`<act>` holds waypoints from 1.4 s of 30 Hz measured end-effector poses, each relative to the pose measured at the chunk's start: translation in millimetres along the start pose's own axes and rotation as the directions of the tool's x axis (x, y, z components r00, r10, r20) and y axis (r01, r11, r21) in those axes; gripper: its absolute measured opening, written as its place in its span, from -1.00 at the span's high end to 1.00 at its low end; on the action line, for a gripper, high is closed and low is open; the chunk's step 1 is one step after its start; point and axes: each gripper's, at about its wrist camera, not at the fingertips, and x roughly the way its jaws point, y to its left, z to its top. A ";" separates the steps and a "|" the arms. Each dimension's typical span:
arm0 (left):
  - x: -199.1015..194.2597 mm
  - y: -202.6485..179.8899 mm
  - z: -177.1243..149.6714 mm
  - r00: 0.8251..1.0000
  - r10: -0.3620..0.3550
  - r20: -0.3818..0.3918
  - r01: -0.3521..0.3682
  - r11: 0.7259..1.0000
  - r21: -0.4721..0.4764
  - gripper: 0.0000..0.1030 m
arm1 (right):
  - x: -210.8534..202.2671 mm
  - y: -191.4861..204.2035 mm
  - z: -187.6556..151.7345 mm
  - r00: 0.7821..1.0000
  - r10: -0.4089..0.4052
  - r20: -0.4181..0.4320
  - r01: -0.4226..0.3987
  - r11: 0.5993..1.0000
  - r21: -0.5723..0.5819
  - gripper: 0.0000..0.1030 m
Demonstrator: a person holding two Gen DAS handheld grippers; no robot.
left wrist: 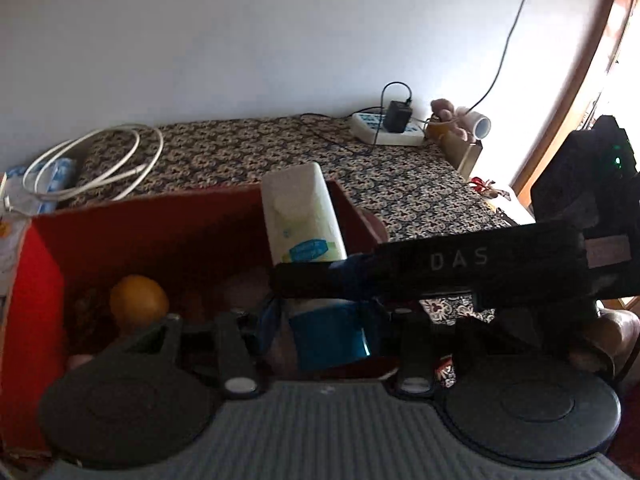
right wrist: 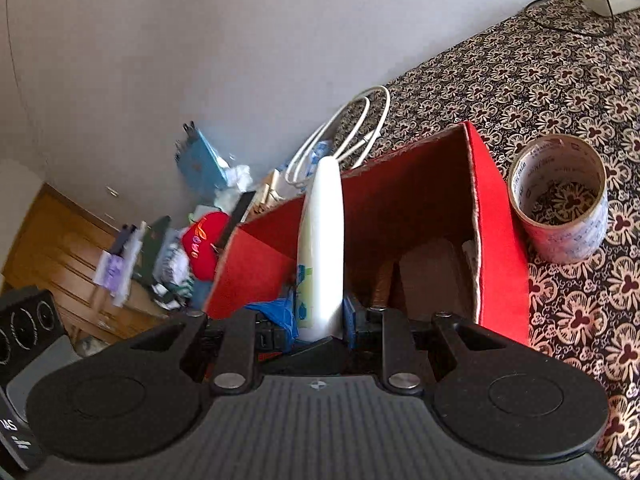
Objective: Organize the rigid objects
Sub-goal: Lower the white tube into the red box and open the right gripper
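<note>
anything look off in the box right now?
The white bottle stands tall above the red box rim, leaning slightly, pinched by the right gripper rather than resting inside. The tape roll sits outside the box. No spill or damage visible.

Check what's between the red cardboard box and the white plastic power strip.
Left wrist view: between the red cardboard box and the white plastic power strip lies only floral-patterned cloth, crossed by a thin black cable.
</note>
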 end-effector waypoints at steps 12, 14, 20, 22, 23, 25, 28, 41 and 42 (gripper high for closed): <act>28.6 20.3 -4.4 0.996 0.034 -0.083 -0.036 0.999 -0.032 0.30 | 30.7 18.9 -3.9 0.977 -0.208 -0.051 0.195 0.962 -0.190 0.90; 34.2 23.2 -5.6 0.994 0.041 -0.101 -0.045 0.998 -0.040 0.30 | 35.3 20.7 -5.8 0.971 -0.234 -0.053 0.218 0.952 -0.212 0.90; 42.9 30.1 -8.1 0.989 0.078 -0.129 -0.085 0.995 -0.046 0.32 | 40.4 18.4 -5.9 0.967 -0.249 -0.045 0.235 0.949 -0.211 0.98; 44.3 32.3 -8.3 0.987 0.092 -0.135 -0.098 0.994 -0.045 0.32 | 42.2 19.6 -7.1 0.967 -0.252 -0.040 0.238 0.946 -0.219 0.98; 45.6 33.3 -8.4 0.985 0.099 -0.140 -0.106 0.993 -0.045 0.32 | 42.7 19.8 -7.7 0.967 -0.254 -0.034 0.240 0.945 -0.223 0.98; 48.2 35.4 -8.7 0.981 0.120 -0.150 -0.127 0.991 -0.041 0.32 | 43.5 20.6 -9.0 0.966 -0.259 -0.021 0.247 0.941 -0.230 0.98; 51.5 39.4 -9.1 0.977 0.135 -0.165 -0.144 0.989 -0.044 0.32 | 44.1 20.7 -9.2 0.967 -0.257 -0.007 0.248 0.941 -0.230 0.98; 50.6 33.6 -8.5 0.972 0.185 -0.147 -0.190 0.982 -0.021 0.14 | 42.1 20.5 -10.7 0.964 -0.265 0.037 0.266 0.940 -0.212 0.97; 50.3 33.6 -8.5 0.972 0.186 -0.145 -0.192 0.981 -0.022 0.13 | 41.1 21.0 -11.9 0.963 -0.267 0.044 0.271 0.939 -0.211 0.97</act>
